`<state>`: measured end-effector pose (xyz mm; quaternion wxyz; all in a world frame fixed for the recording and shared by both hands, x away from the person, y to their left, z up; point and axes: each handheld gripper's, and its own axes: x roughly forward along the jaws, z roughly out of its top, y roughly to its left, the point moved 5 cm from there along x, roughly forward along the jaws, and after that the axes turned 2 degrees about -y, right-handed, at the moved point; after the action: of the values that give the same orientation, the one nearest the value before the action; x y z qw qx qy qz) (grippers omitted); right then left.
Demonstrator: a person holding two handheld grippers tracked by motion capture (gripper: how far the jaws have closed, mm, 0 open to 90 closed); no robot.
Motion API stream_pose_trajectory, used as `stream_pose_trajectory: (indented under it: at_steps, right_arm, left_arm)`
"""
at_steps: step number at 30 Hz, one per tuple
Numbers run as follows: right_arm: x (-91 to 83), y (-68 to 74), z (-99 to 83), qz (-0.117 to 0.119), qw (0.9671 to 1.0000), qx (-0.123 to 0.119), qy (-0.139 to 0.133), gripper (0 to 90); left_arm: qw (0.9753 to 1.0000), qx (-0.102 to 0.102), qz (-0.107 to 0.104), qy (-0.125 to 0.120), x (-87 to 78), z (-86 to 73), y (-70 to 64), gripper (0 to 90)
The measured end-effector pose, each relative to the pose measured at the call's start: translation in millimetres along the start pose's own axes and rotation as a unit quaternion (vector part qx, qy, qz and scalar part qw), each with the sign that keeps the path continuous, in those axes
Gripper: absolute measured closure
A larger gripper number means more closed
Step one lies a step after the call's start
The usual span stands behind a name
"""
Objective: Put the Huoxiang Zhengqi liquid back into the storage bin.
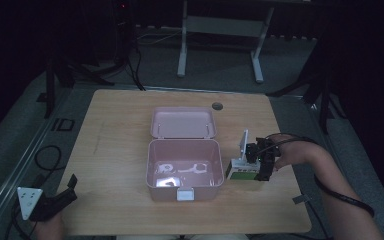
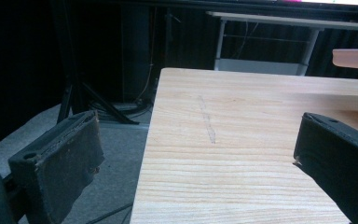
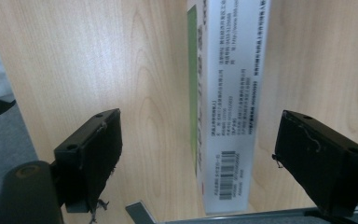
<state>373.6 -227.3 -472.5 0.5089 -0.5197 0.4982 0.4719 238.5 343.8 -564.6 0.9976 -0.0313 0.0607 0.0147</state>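
An open pink plastic box stands mid-table with its lid folded back; some white items lie inside it. To the right of it a small white and green carton lies on the table. My right gripper is at that carton. In the right gripper view it is open, with the printed carton lying between the two jaws and touching neither. My left gripper sits at the table's near left corner, open over bare wood.
The wooden table has a round cable hole at the back. Its left edge drops to grey floor with cables. Another desk's white legs stand behind. A corner of the pink lid shows far right.
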Motion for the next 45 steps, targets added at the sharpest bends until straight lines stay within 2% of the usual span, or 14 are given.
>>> stream_pose_trajectory:
  at_steps: [2,4,6,8,14,20,29,35,45]
  right_arm:
    - [4.5,-1.9,0.4,-0.002,1.0,-0.003,0.005,15.4]
    - [8.3,-4.8,0.6,-0.008,0.9999,-0.006,0.006,23.0]
    - [11.9,-7.5,0.5,0.0,1.0,-0.006,0.005,25.0]
    - [15.3,-11.0,0.2,0.0,1.0,-0.005,0.003,31.0]
    - [25.8,-20.4,-1.7,0.015,0.9998,0.014,0.002,39.6]
    - [34.8,-23.4,-2.6,0.021,0.9996,0.021,-0.001,46.3]
    - [40.1,-22.8,2.3,0.025,0.9996,0.014,-0.001,57.8]
    - [39.7,-21.0,2.6,0.028,0.9995,0.011,0.007,61.2]
    - [35.9,-15.9,2.2,0.038,0.9991,0.008,0.019,61.5]
  left_arm:
    - [1.0,0.0,0.0,0.0,0.0,-0.1,0.0,0.9]
    - [1.0,0.0,0.0,0.001,0.2,-0.2,-0.2,0.9]
    - [1.0,0.0,-0.001,0.0,0.2,-0.2,-0.4,0.9]
    - [1.0,0.0,-0.001,0.0,0.2,-0.1,-0.4,0.9]
    - [1.0,-0.001,-0.001,0.0,0.1,-0.1,-0.3,1.0]
    - [1.0,0.0,-0.001,0.001,0.3,-0.2,-0.3,0.9]
    - [1.0,0.0,-0.001,0.0,0.1,-0.3,-0.3,0.9]
    - [1.0,0.001,-0.001,0.001,0.2,-0.3,-0.5,0.9]
    - [1.0,0.0,0.0,0.0,0.1,-0.2,-0.6,0.9]
